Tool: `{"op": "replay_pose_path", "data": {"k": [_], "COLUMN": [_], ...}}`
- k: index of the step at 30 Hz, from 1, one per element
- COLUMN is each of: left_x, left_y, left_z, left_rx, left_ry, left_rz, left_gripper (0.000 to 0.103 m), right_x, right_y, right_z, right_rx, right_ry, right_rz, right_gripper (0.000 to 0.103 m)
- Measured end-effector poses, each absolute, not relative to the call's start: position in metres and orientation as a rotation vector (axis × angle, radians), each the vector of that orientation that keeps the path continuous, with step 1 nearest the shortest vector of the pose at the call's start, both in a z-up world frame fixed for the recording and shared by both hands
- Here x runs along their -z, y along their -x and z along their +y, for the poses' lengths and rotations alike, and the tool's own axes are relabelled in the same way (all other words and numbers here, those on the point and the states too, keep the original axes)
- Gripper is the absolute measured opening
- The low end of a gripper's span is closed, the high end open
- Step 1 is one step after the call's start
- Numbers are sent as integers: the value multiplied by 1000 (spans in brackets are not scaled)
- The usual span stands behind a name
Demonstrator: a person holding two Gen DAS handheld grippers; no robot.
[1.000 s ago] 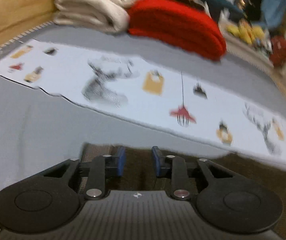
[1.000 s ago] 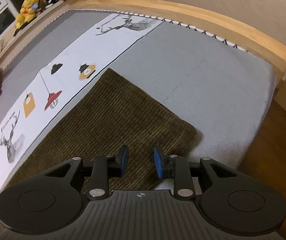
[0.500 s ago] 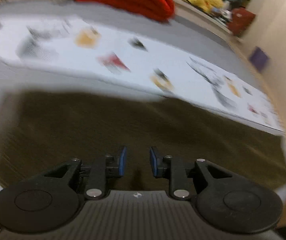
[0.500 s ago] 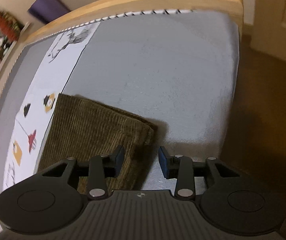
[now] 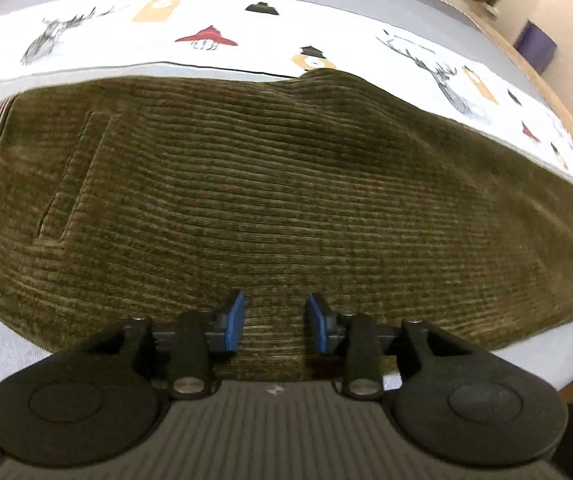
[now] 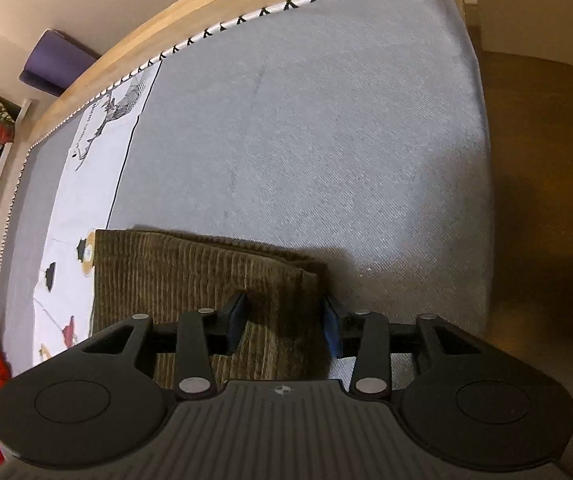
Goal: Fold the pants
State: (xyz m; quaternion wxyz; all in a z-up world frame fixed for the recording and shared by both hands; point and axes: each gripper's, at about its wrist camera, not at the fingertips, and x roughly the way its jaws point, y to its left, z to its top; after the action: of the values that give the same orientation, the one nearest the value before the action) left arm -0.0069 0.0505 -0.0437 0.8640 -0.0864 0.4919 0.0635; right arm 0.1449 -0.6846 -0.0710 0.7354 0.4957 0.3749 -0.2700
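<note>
Left wrist view: left gripper (image 5: 274, 326) swung from printed sheet (image 5: 366, 40) to hover low over mid pants (image 5: 286, 184), jaws narrowly parted, empty. Right gripper (image 6: 284, 326) shifted to hem corner at 6 o'clock, jaws wider, straddling edge of the olive corduroy lying flat on grey bed (image 6: 306, 140). Judgement: both lining up grips for next fold.

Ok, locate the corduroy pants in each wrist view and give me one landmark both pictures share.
Left wrist: the olive corduroy pants fill the middle of the picture from edge to edge, running under the open left tongs.
Right wrist: the pants sit at lower centre-left, their corner between the open right tongs.
Shared landmark: the white printed strip with deer and lamps, along the pants' far edge.
</note>
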Motion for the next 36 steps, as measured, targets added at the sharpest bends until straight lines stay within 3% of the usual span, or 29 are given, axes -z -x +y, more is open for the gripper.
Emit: {"op": "replay_pose_path", "data": {"k": [5, 11, 16, 20, 25, 30, 36], "left_x": [50, 50, 47, 41, 36, 30, 22], "left_y": [0, -7, -6, 0, 10, 18, 19], "left_z": [48, 70, 87, 108, 134, 138, 141], "left_rx": [-136, -149, -149, -170, -174, -142, -120], "left_ry": [168, 318, 434, 538, 706, 726, 725], "left_rz": [1029, 1023, 1014, 982, 945, 945, 933], "left_gripper": [42, 42, 42, 42, 42, 44, 45], "right_x": [56, -13, -98, -132, -85, 31, 24], "right_y": [-145, -134, -117, -79, -41, -37, -31], "right_z": [-676, -628, -505, -366, -212, -124, -110], "right_rx": [596, 515, 334, 83, -313, -600, -568], "right_ry": [-1065, -869, -420, -143, 110, 447, 550], "right_rz": [761, 566, 352, 192, 276, 727, 693], "right_gripper": [18, 17, 17, 17, 18, 18, 18]}}
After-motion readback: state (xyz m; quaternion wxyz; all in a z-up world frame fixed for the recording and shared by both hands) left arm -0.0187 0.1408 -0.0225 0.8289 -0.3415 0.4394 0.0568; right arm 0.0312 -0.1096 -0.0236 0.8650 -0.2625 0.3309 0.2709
